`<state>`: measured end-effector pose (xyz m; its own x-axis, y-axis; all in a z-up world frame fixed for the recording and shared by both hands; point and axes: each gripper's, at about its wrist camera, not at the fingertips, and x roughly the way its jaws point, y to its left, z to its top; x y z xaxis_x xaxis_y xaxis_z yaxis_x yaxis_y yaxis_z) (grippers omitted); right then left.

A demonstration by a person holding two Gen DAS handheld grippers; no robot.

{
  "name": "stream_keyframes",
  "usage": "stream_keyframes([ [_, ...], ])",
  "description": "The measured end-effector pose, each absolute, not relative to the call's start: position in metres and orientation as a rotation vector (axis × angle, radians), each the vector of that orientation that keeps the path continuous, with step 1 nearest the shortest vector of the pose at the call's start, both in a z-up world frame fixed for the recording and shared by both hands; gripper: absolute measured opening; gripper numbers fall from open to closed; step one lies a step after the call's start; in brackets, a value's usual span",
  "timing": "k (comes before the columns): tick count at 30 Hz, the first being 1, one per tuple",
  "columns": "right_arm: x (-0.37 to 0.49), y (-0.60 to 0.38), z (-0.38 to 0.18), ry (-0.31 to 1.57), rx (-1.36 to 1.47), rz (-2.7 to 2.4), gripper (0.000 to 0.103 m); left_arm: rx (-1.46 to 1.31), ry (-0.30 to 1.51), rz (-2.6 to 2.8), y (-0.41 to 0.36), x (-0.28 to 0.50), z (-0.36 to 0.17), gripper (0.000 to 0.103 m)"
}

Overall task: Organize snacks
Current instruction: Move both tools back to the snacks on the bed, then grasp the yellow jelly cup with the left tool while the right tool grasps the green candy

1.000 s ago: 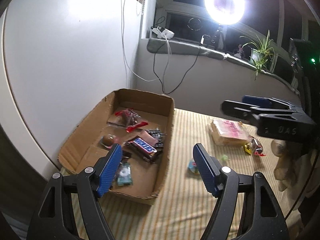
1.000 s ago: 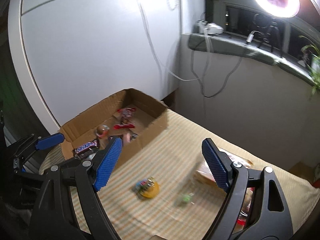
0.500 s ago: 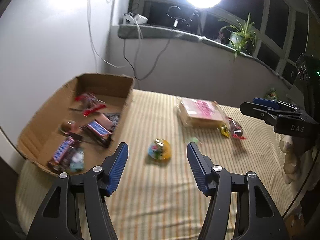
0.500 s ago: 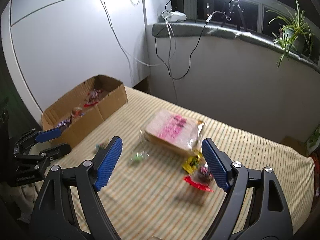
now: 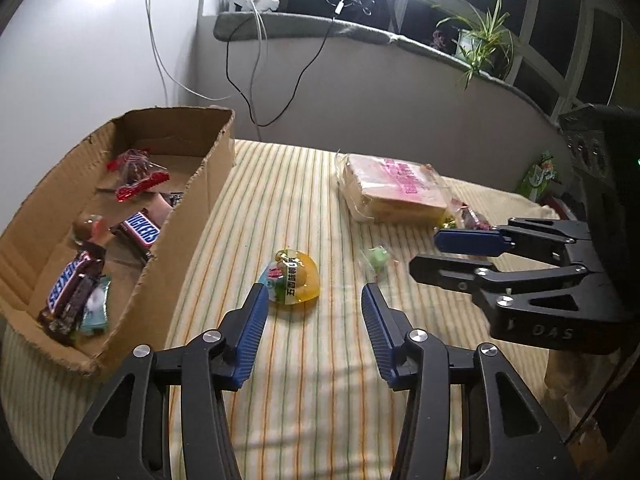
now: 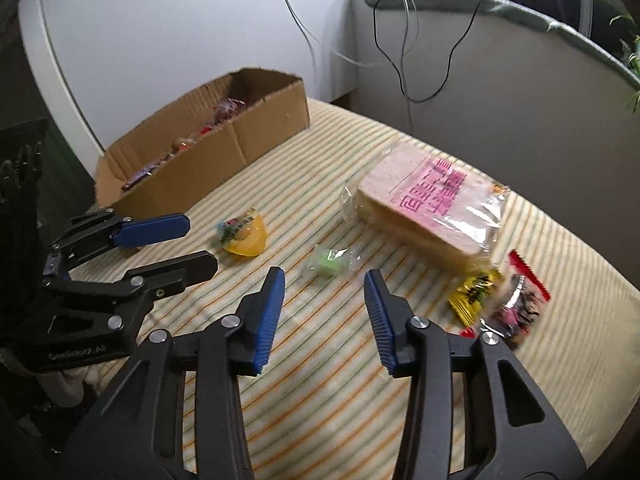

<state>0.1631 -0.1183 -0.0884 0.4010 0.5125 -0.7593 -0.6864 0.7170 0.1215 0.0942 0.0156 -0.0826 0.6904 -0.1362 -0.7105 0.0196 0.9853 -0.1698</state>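
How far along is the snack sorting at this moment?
Partly done: several wrapped bars and candies lie in the cardboard box. Nothing is held; the left gripper is closing near the yellow jelly cup, the right gripper near the green candy. The bread bag and small packets remain.

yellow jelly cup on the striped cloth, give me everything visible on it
The jelly cup is a small, rounded cup of translucent yellow plastic, with a printed foil lid in white, green and red that faces the left wrist camera, so it lies tipped. It rests on the striped cloth just right of the cardboard box, apart from it. The green candy lies nearby, not touching. The left gripper is lined up just short of it, its jaws closing, nothing between them yet.
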Motion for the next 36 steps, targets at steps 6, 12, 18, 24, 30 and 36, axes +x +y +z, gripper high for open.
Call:
stream_keyframes([
  [6, 0.176, -0.103, -0.105, 0.906, -0.272, 0.776, 0.038, -0.131, 0.837, -0.079, 0.014, 0.108, -0.094, 0.047],
  [12, 0.186, -0.092, -0.115, 0.920, -0.315, 0.761, 0.038, -0.117, 0.848, -0.065, 0.015, 0.117, -0.101, 0.047],
  [18, 0.190, -0.087, -0.118, 0.915, -0.351, 0.752, 0.038, -0.108, 0.866, -0.060, 0.018, 0.125, -0.106, 0.047],
  [24, 0.192, -0.084, -0.118, 0.904, -0.363, 0.741, 0.032, -0.103, 0.889, -0.057, 0.018, 0.130, -0.111, 0.039],
  [30, 0.193, -0.087, -0.118, 0.899, -0.358, 0.735, 0.018, -0.140, 0.892, -0.063, 0.026, 0.129, -0.112, 0.025],
  [36, 0.192, -0.092, -0.116, 0.894, -0.341, 0.729, 0.015, -0.137, 0.874, -0.067, 0.026, 0.126, -0.108, 0.023],
])
